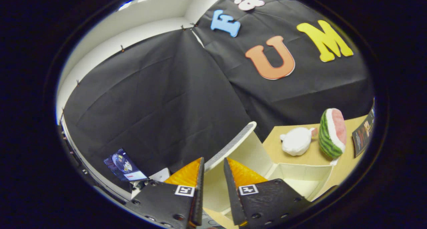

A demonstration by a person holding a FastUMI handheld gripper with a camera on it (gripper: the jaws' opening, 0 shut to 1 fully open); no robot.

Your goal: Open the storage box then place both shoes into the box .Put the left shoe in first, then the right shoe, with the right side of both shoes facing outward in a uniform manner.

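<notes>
The cream storage box [302, 179] stands on the tan table [343, 175], just ahead of my fingers and to their right, and its inside is open to view. Its lid [245, 149] is swung up almost upright, and the grey rim of the lid runs down into the narrow gap between my fingers. My gripper [213, 160] is shut on that lid edge, one finger on each face of the lid. The lower part of the lid is hidden behind my fingers.
Beyond the box, a white plush toy [297, 140] lies on the table beside a watermelon-slice plush [332, 132]. A dark booklet [363, 135] stands at the table's far right. A small lit screen [125, 165] sits low to the left of my fingers.
</notes>
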